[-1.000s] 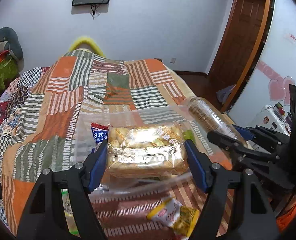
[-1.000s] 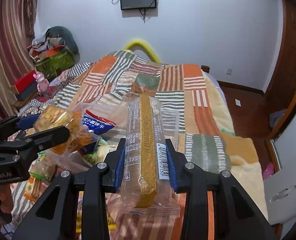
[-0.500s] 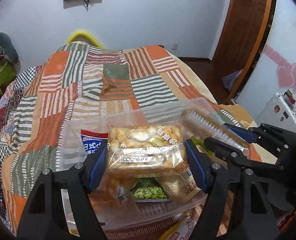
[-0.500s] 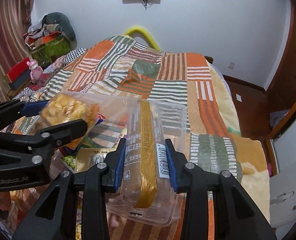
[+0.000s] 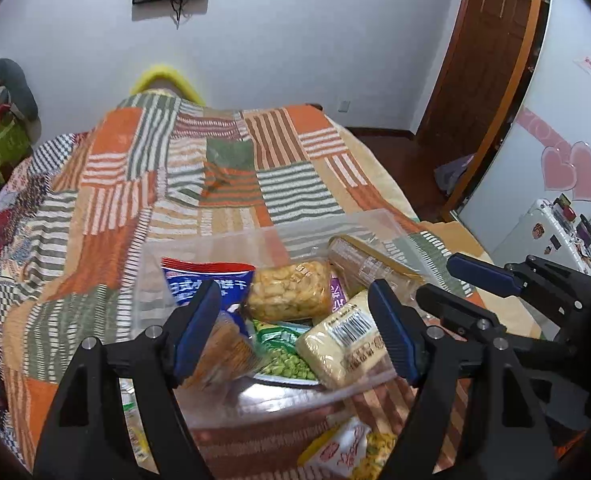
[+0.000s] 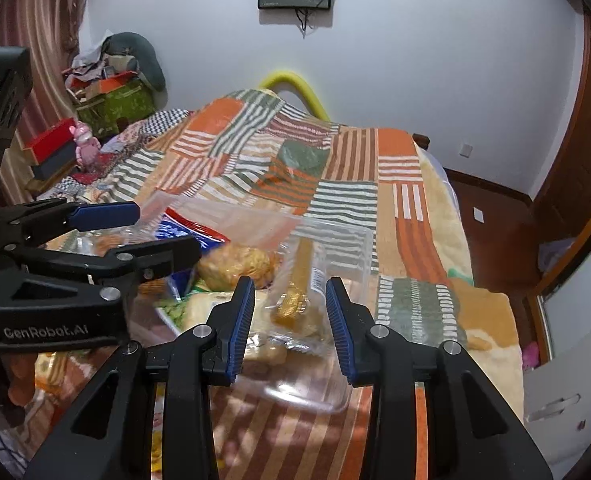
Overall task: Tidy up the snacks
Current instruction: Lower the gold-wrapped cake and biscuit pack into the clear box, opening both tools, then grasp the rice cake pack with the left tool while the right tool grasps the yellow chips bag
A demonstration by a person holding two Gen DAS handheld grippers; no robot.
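A clear plastic bin (image 5: pixel 375 220) stands on the bed with several snack packs in it. My left gripper (image 5: pixel 295 332) hovers over the bin's near side. Its jaws are opening and grip nothing. The yellow biscuit pack (image 5: pixel 287 292) lies loose in the bin beyond the pads, beside a blue packet (image 5: pixel 203 276). My right gripper (image 6: pixel 291 324) is over the bin's right side with its jaws narrowly apart. The long gold-striped pack (image 6: pixel 297 280) rests tilted in the bin. Its near end is between the pads, with a gap showing at the left pad.
The bed carries a striped patchwork blanket (image 5: pixel 215 168). A loose yellow snack packet (image 5: pixel 347 448) lies in front of the bin, and more packets (image 5: pixel 135 432) lie at the lower left. A white suitcase (image 5: pixel 547 232) stands right of the bed, and boxes (image 6: pixel 111 100) are piled on the left.
Both grippers moved over the bin. The biscuit pack left the left jaws and dropped in. The long pack slid forward out of the right jaws into the bin.
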